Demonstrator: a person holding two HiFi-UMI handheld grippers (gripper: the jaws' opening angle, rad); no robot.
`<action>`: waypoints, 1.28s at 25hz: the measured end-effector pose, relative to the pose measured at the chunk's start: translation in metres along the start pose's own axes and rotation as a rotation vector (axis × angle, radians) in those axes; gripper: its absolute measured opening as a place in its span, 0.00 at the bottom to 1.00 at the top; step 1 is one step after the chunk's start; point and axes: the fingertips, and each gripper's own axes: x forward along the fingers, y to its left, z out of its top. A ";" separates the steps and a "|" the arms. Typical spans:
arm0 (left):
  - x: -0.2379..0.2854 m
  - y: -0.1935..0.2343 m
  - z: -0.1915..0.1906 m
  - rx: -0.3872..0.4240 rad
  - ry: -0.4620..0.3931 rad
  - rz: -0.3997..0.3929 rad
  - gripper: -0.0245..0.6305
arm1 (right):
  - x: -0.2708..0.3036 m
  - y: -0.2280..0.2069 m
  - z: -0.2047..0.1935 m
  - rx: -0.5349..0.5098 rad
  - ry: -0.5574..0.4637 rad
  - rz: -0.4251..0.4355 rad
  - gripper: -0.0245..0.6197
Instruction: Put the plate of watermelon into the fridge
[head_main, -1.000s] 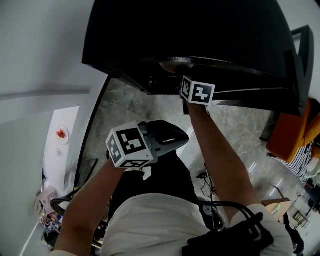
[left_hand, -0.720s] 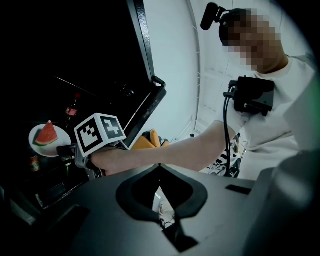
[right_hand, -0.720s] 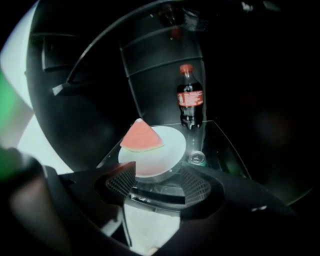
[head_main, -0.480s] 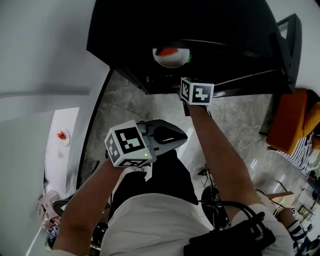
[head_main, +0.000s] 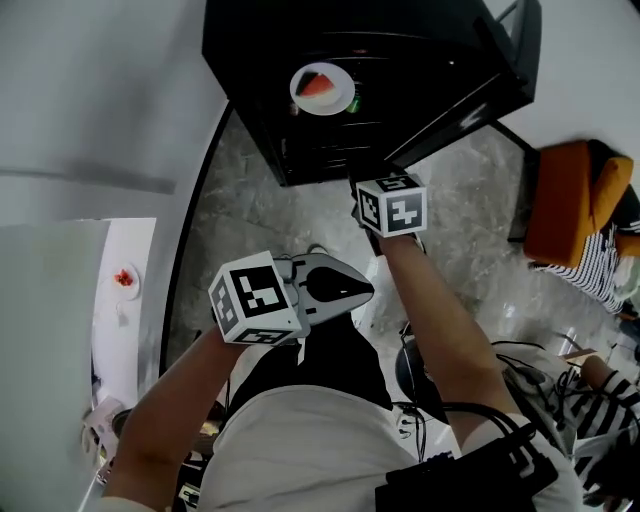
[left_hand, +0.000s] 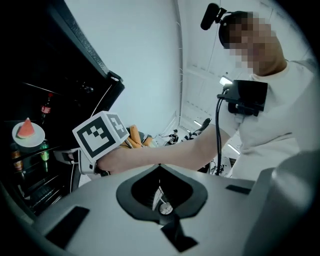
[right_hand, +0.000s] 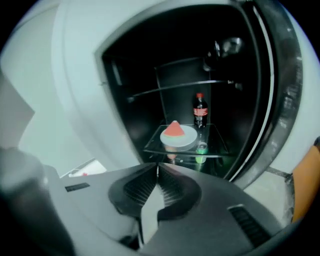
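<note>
A white plate (right_hand: 178, 137) with a red watermelon slice (right_hand: 174, 129) rests on a glass shelf inside the open black fridge (head_main: 420, 60). The plate (head_main: 322, 89) also shows in the head view and, at the far left, the plate (left_hand: 28, 135) shows in the left gripper view. My right gripper (right_hand: 157, 168) hangs in front of the fridge, well short of the shelf. Its jaws are closing and meet at the tips with nothing between them. My left gripper (head_main: 366, 290) is held lower, near my body, shut and empty.
A cola bottle (right_hand: 200, 110) stands behind the plate and a green can (right_hand: 201, 147) sits just under the shelf. The fridge door (right_hand: 280, 90) stands open at the right. An orange chair (head_main: 570, 200) is on the right, a white table (head_main: 125, 300) with another plate on the left.
My right gripper has drawn back from the fridge toward me. The plate of watermelon, hidden a second ago, now sits in plain view on the shelf, apart from both grippers.
</note>
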 end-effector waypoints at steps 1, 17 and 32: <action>-0.001 -0.012 -0.002 0.001 0.000 -0.009 0.05 | -0.011 0.010 -0.004 -0.001 0.004 0.008 0.07; -0.033 -0.187 -0.048 0.036 0.051 -0.133 0.05 | -0.183 0.171 -0.066 0.005 0.009 0.105 0.06; -0.074 -0.260 -0.077 0.047 0.023 -0.116 0.05 | -0.284 0.264 -0.098 -0.075 -0.041 0.131 0.06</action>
